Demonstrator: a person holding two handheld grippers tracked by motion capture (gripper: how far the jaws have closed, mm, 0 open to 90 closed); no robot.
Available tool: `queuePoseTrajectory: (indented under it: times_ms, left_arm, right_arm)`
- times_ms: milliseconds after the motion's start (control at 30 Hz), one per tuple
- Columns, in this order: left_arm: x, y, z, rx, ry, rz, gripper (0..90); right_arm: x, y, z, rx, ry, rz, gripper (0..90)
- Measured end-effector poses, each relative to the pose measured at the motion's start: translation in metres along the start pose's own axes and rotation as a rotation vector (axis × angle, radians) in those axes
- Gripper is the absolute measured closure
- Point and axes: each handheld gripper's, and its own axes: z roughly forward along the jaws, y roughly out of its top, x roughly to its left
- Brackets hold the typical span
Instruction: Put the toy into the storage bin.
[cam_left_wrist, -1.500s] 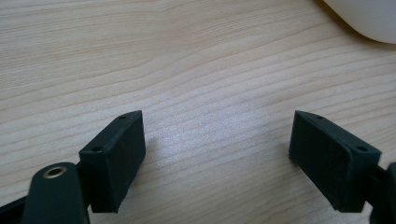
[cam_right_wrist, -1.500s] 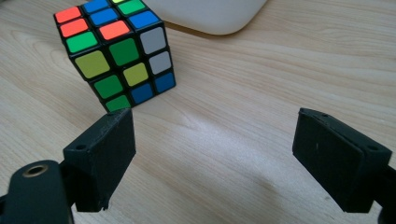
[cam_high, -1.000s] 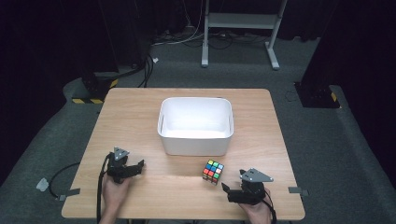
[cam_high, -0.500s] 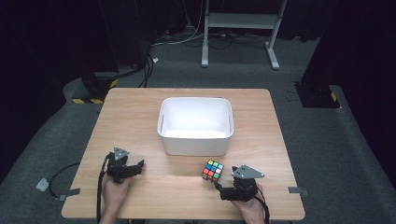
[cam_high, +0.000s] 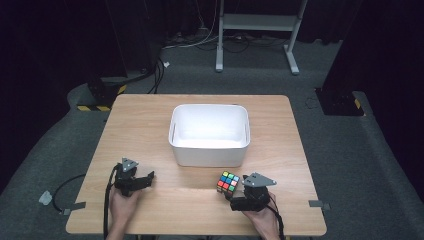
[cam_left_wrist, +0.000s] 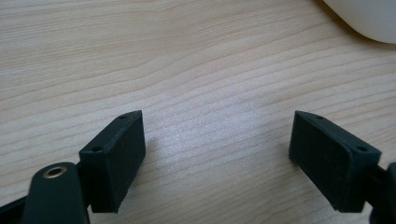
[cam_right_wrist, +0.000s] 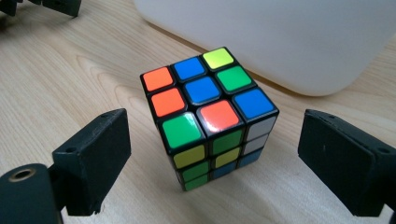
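Note:
A scrambled Rubik's cube (cam_high: 228, 182) (cam_right_wrist: 210, 116) sits on the wooden table (cam_high: 145, 125), just in front of the white bin (cam_high: 207, 155). My right gripper (cam_high: 234, 197) (cam_right_wrist: 215, 154) is low on the table at the cube's near right. It is open and its jaws have just been opening. The cube stands between them, with a gap on each side. My left gripper (cam_high: 147, 180) (cam_left_wrist: 217, 154) rests at the front left, open over bare wood with nothing between its fingers.
The bin (cam_right_wrist: 280, 37) looks empty and stands mid-table; its corner (cam_left_wrist: 369, 18) is ahead of my left gripper. A white stand (cam_high: 255, 20) and cables lie on the dark floor beyond. The table's front edge is close behind both hands.
My right gripper has slid left along the front of the table up to the cube, which now lies between its jaws. The left hand and the cube have stayed put.

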Motion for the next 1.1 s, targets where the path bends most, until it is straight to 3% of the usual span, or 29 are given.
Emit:
queuePoseTrajectory:
  times_ms: [1100]
  left_arm:
    - [0.000, 0.000, 0.000, 0.000, 0.000, 0.000, 18.5]
  right_arm:
    - [0.002, 0.023, 0.023, 0.051, 0.030, -0.037, 12.5]
